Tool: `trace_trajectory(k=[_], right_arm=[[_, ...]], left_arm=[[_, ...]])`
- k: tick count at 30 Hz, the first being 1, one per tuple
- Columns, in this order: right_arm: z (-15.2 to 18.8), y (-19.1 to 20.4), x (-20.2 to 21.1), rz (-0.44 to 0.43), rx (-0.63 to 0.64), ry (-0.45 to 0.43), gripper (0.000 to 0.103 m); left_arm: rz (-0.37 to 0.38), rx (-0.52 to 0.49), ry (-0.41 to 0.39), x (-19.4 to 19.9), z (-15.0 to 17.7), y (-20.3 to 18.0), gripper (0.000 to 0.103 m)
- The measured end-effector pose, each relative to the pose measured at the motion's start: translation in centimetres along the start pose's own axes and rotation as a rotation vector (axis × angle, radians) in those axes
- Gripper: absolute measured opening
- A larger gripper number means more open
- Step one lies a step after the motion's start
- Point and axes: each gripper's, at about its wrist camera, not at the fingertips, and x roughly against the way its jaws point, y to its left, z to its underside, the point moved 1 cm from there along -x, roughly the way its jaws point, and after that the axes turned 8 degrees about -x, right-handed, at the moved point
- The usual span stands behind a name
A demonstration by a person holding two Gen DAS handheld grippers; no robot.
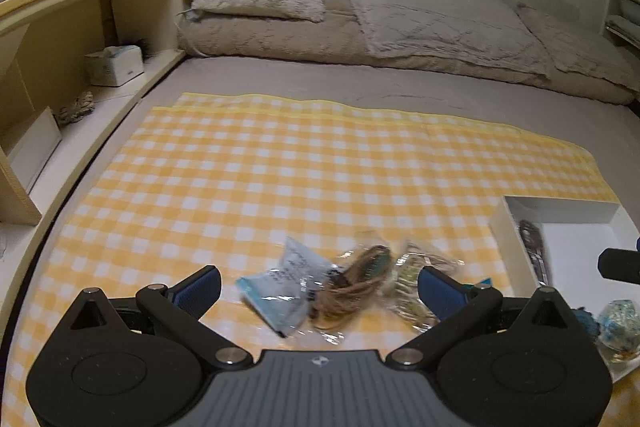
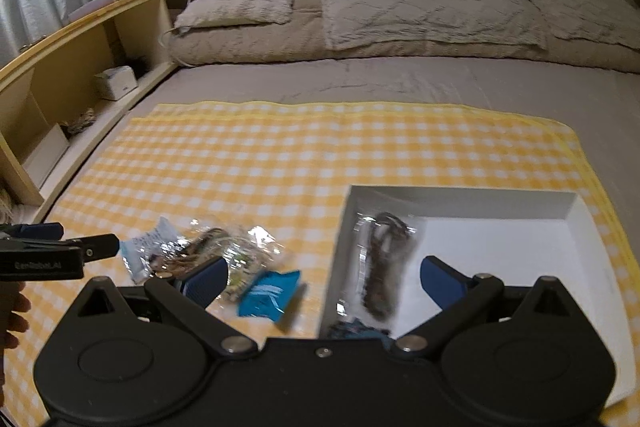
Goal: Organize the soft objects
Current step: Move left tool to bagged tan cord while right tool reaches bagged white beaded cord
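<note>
On the yellow checked cloth [image 1: 260, 163] lie several soft items in clear bags: a pale blue packet [image 1: 280, 291], a coil of brown cord [image 1: 356, 287] and a greenish bundle [image 1: 408, 287]. My left gripper [image 1: 318, 287] hangs open just above and around them, holding nothing. In the right wrist view the same pile [image 2: 208, 247] sits left of a bright blue packet [image 2: 268, 295]. My right gripper [image 2: 324, 279] is open and empty over the near left corner of the white box [image 2: 460, 199]. A bagged dark brown item [image 2: 384, 267] lies in the box.
A wooden shelf unit [image 1: 60, 39] with a tissue box [image 1: 116, 65] runs along the left. Pillows and a folded duvet [image 1: 420, 19] fill the far end of the bed. A blue-white ball [image 1: 618, 323] lies in the box. A hand [image 2: 12, 307] shows at the left edge.
</note>
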Motion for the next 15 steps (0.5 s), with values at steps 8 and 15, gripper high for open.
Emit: trace_trajectory(k=[8, 15], right_arm=[[-0.8, 2.4, -2.3, -0.036, 0.01, 0.0, 0.103], [-1.3, 3.5, -5.1, -0.057, 0.007, 0.003, 0.103]], left_arm=[[0.027, -0.114, -0.023, -2.0, 0.2, 1.1, 0.103], [0.161, -0.27, -0.004, -4.8, 0.8, 0.4, 0.103]])
